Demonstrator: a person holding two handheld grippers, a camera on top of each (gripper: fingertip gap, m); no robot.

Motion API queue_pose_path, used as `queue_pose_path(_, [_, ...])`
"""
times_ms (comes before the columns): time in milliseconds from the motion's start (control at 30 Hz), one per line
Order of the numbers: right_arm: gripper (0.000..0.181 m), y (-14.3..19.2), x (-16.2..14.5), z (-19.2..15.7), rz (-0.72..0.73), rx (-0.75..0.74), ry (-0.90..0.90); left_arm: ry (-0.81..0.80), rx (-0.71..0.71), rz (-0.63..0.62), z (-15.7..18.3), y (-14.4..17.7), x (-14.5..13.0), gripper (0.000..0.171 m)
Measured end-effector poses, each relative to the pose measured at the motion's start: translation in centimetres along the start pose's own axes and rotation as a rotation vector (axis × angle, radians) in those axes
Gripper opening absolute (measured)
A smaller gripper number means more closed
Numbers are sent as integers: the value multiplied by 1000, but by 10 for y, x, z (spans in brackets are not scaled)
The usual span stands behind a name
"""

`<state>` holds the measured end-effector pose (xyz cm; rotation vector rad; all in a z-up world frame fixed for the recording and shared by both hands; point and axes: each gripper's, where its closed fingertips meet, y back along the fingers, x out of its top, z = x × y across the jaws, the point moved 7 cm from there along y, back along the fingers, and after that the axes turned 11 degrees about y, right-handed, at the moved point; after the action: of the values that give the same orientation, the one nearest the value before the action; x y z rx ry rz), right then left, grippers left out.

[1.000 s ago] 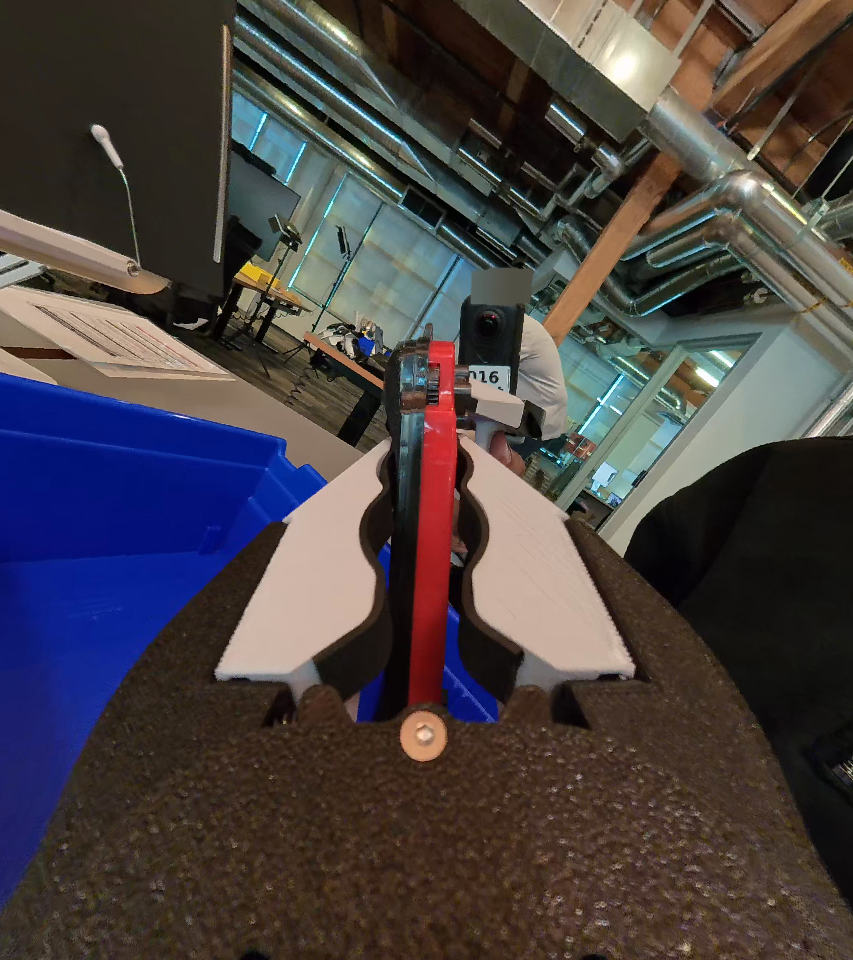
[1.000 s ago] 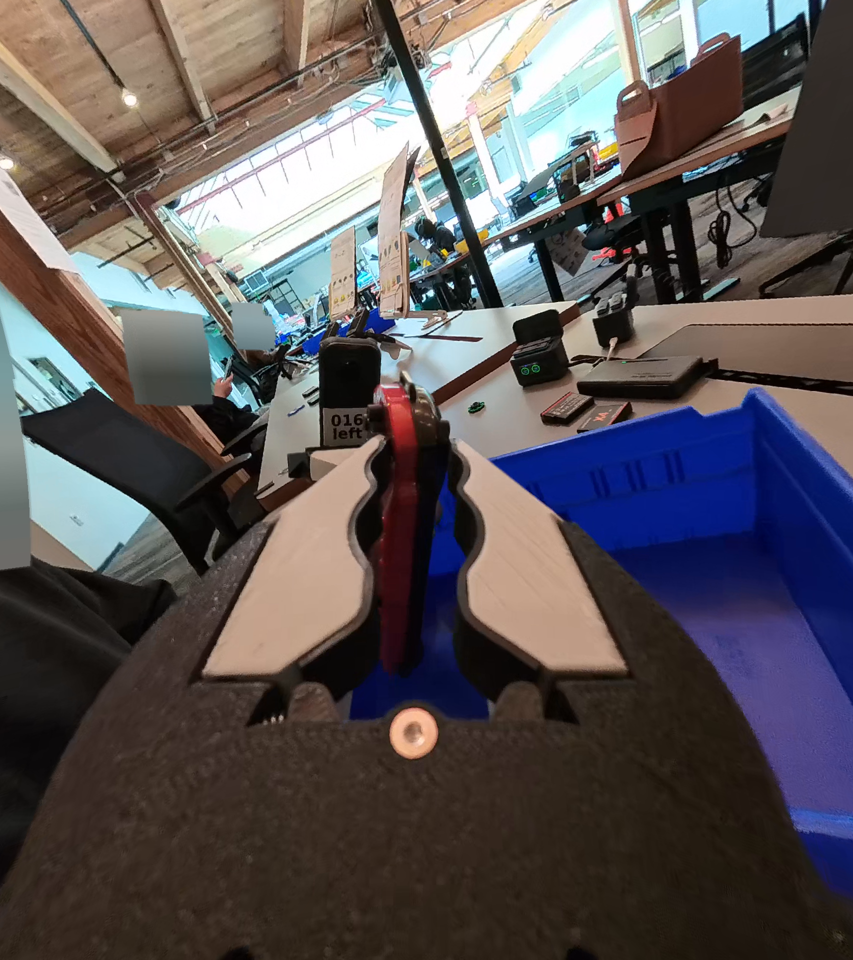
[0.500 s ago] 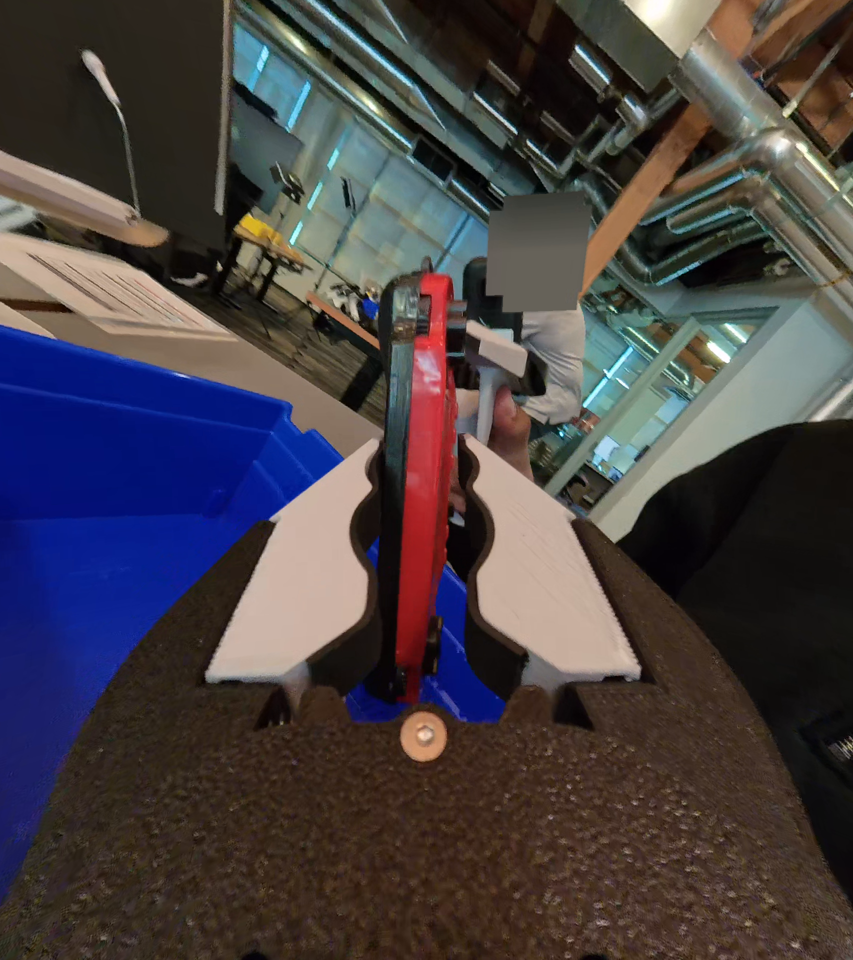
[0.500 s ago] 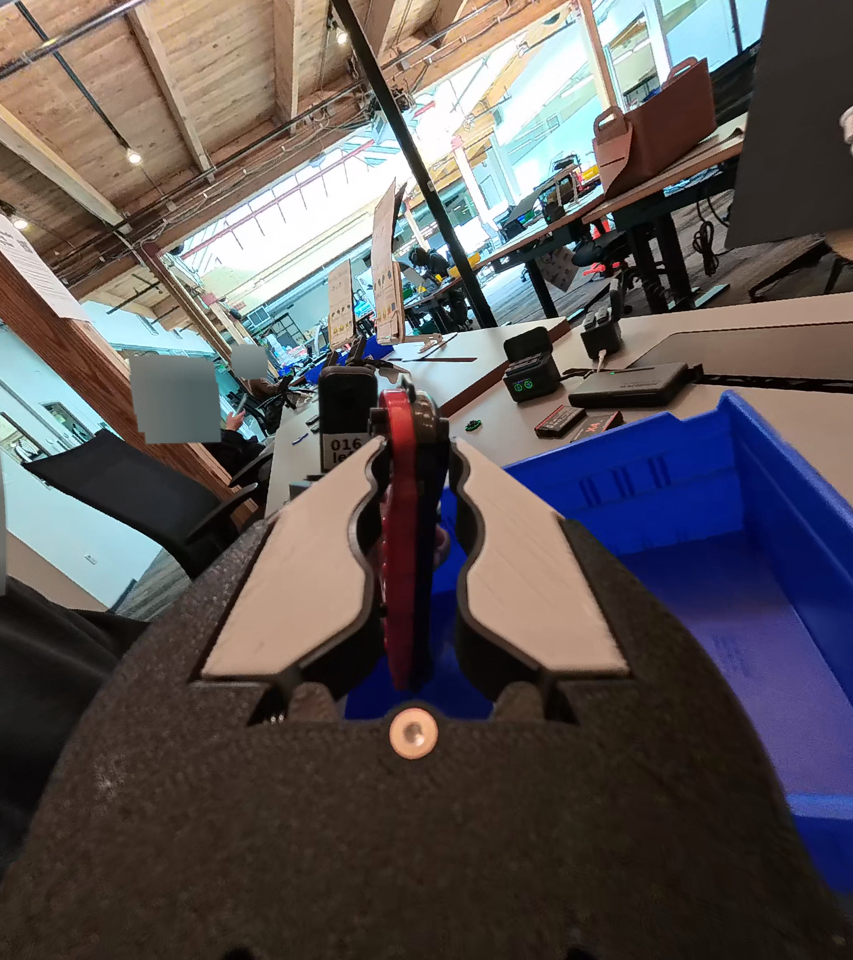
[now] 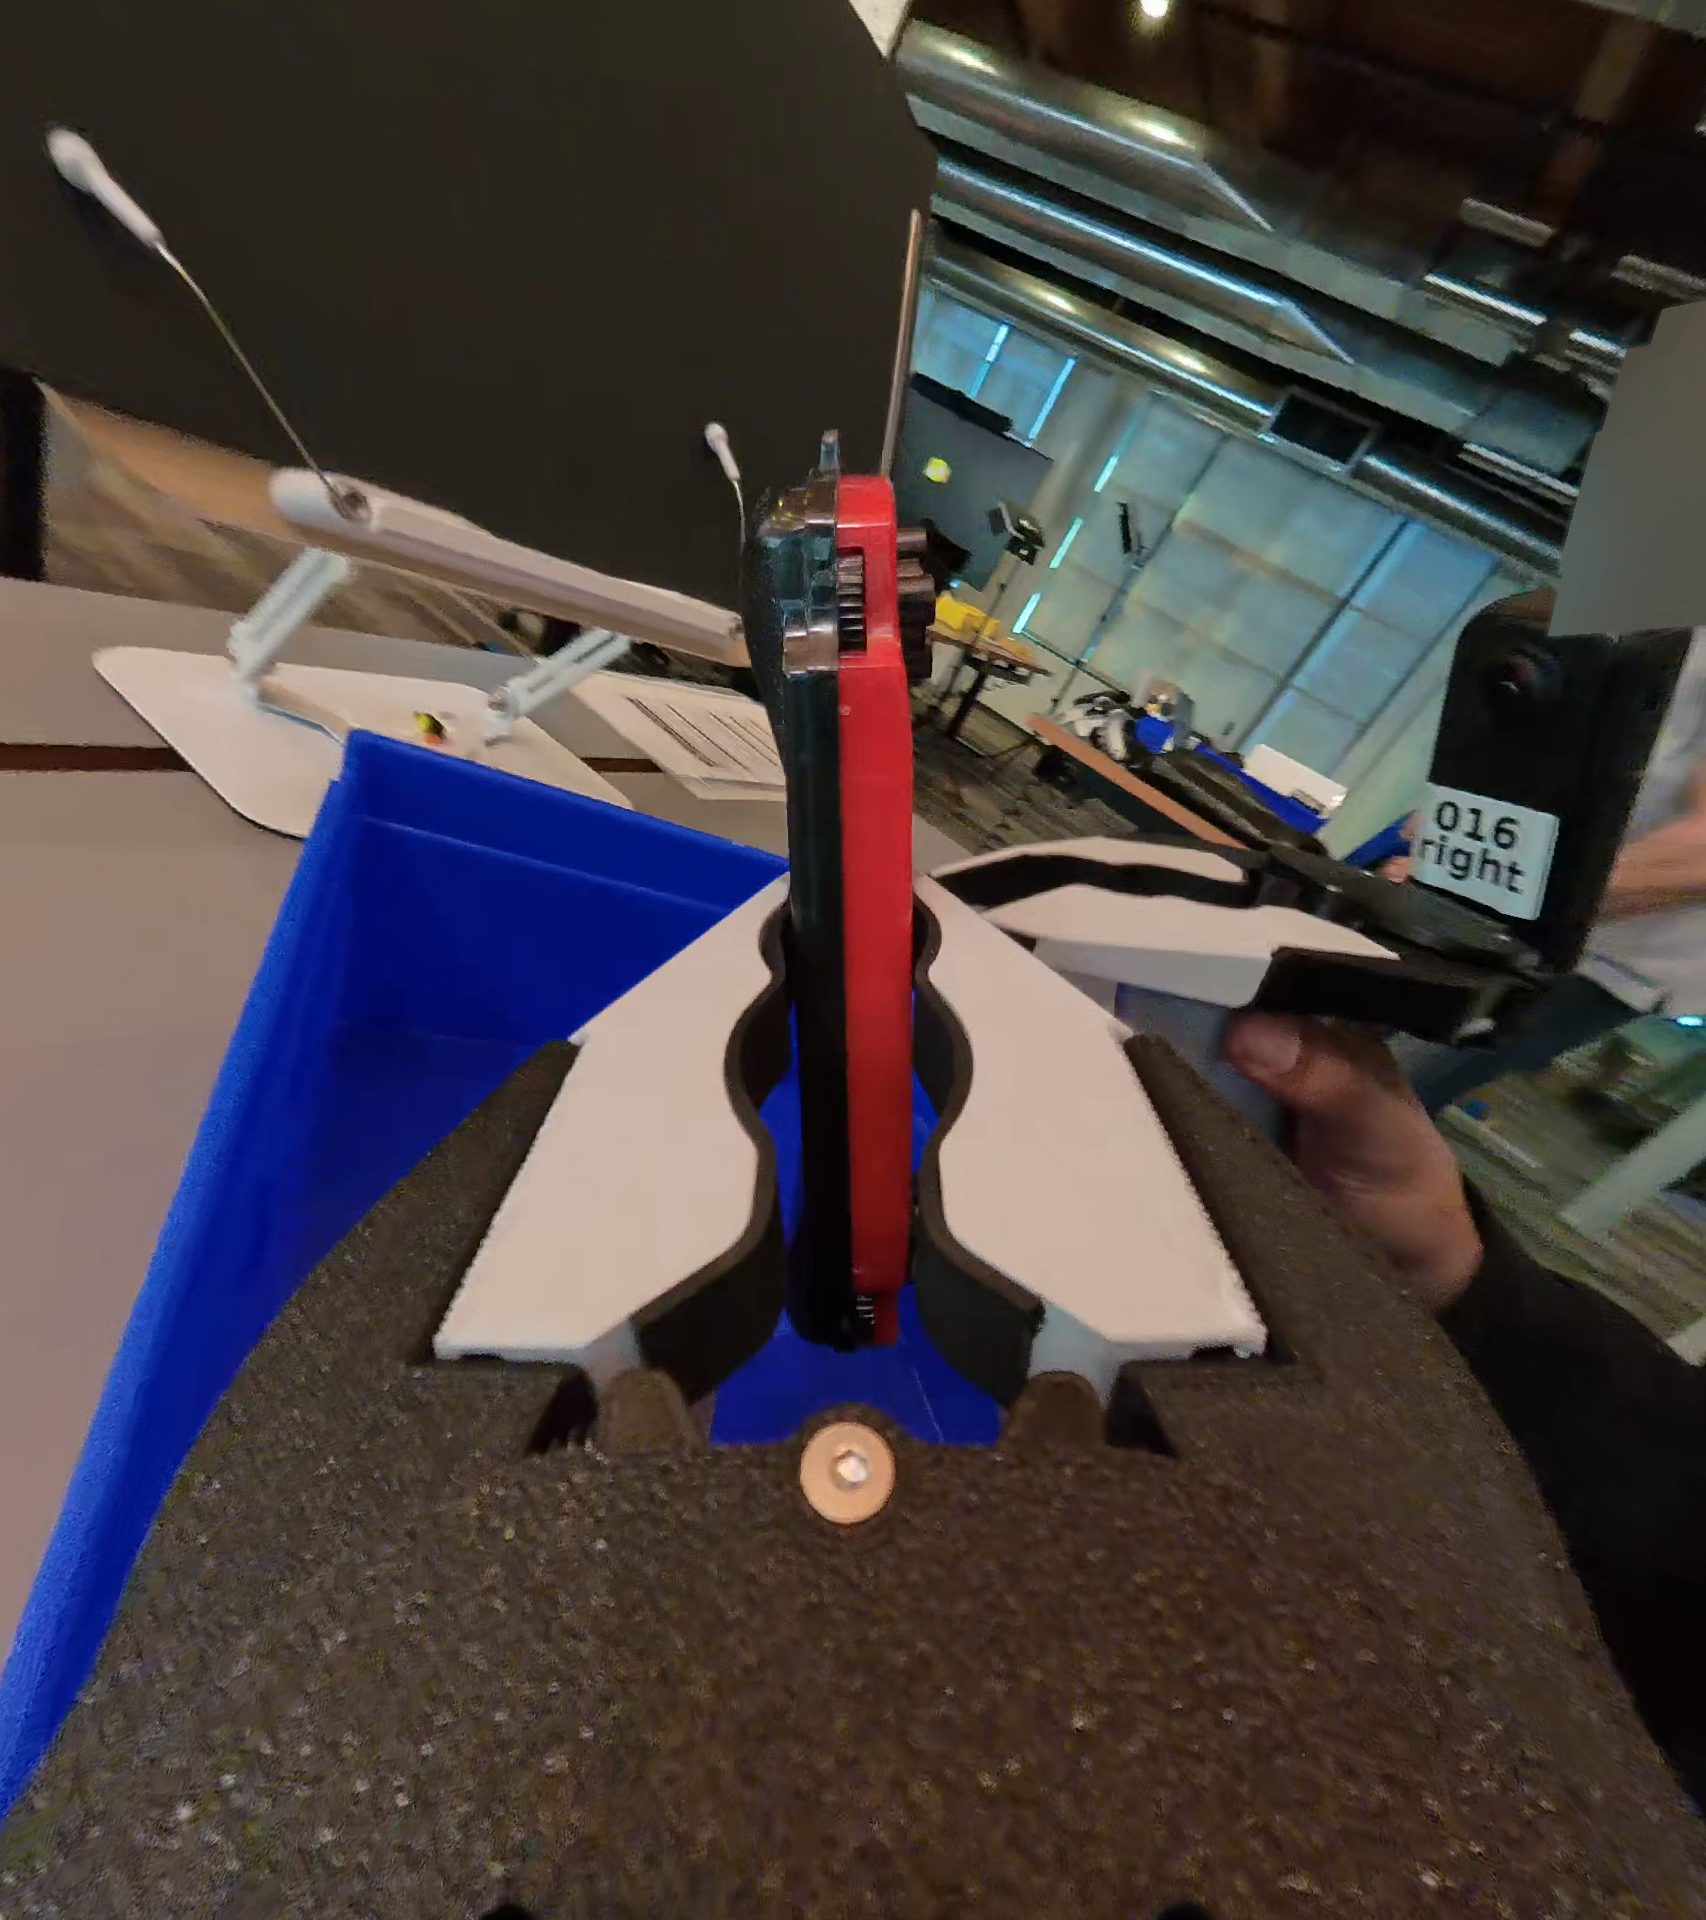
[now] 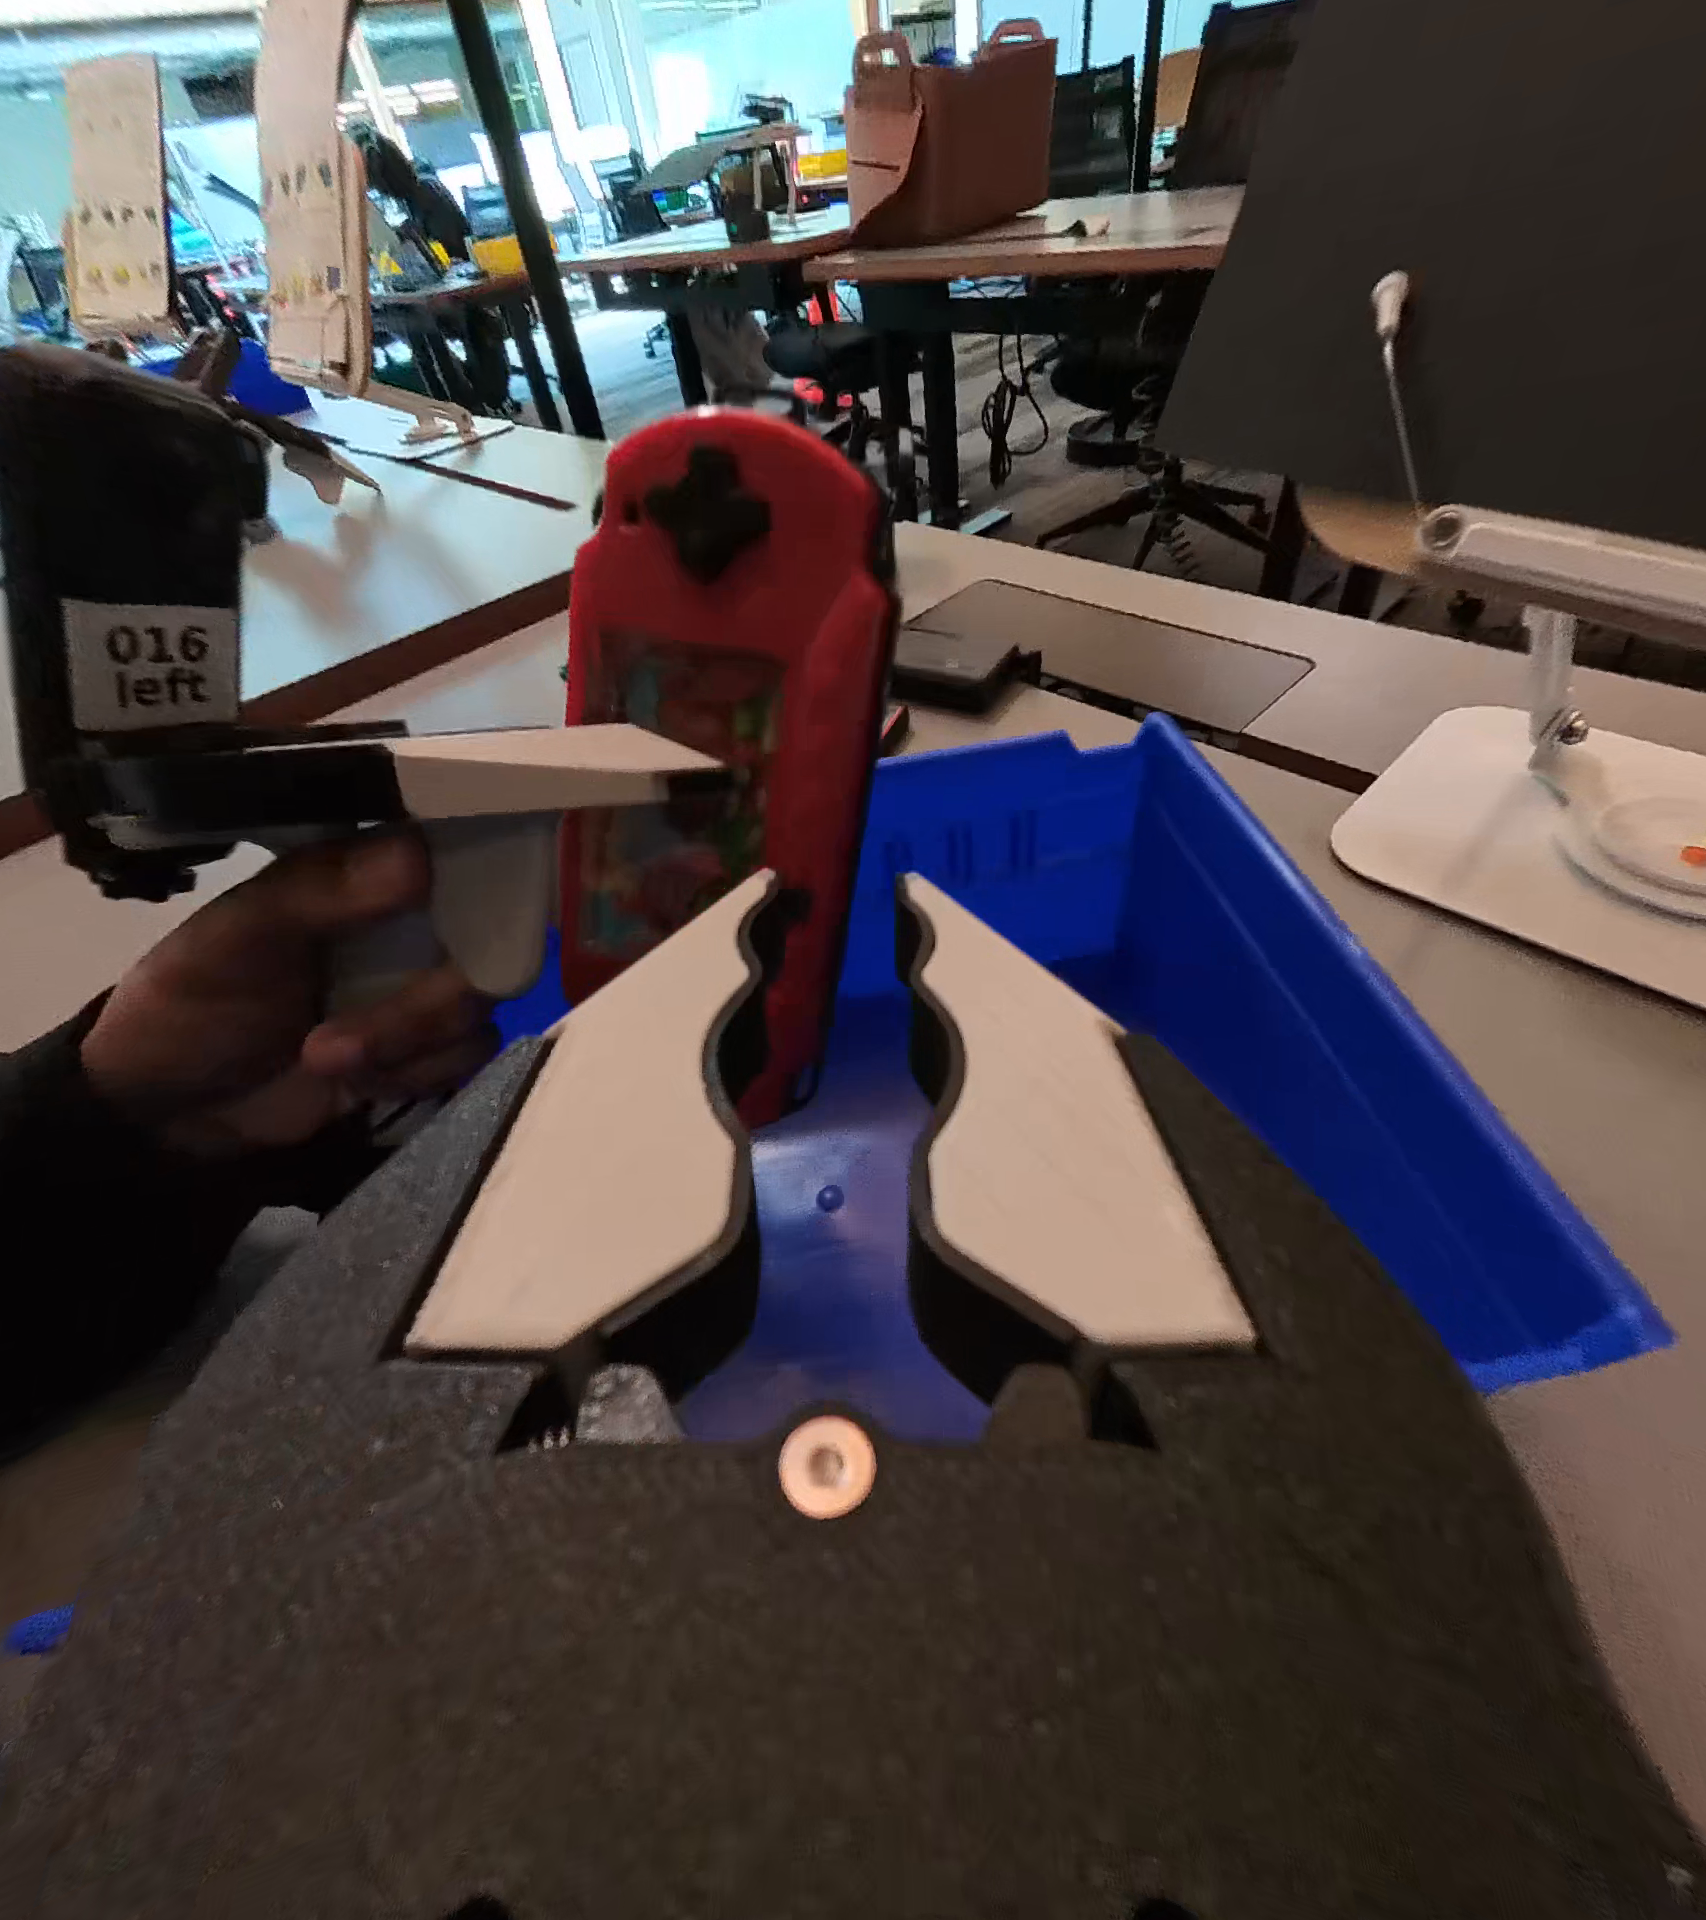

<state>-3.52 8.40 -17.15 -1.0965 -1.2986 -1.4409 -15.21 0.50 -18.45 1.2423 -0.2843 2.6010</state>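
The left gripper [image 5: 847, 914] pinches a red, flat plastic handheld game console [image 6: 714, 748] upright above the blue plastic bin [image 6: 1275, 997]. The right gripper [image 6: 828, 914], clamped on it a moment ago, has let go; its jaws are spread just beside the console.

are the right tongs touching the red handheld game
Cannot tell. In the right wrist view the right tongs stand open; the red handheld game overlaps their left finger, no clear gap.
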Motion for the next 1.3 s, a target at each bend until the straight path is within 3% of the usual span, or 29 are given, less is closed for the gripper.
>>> queue_pose_path(167, [11,-9,-4,-11,-23,-9,10,-111,49,52,11,2,1,16])
queue_pose_path(667, [1,-12,0,-14,-42,-53,69,-227,130,84,16,2,-1,17])
queue_pose_path(800, [0,-13,-3,-13,-39,-61,46,-343,209,95,20,0,-4,17])
queue_pose_path(867, [0,-7,0,-9,19,-48,-23,-416,358,123,5,6,3,16])
queue_pose_path(967, [0,-1,-5,3,-11,-57,-46,-191,252,162,-6,17,17,16])
queue_pose_path(1300, [0,-16,-2,-11,-6,-51,35,-166,188,139,-1,11,10,17])
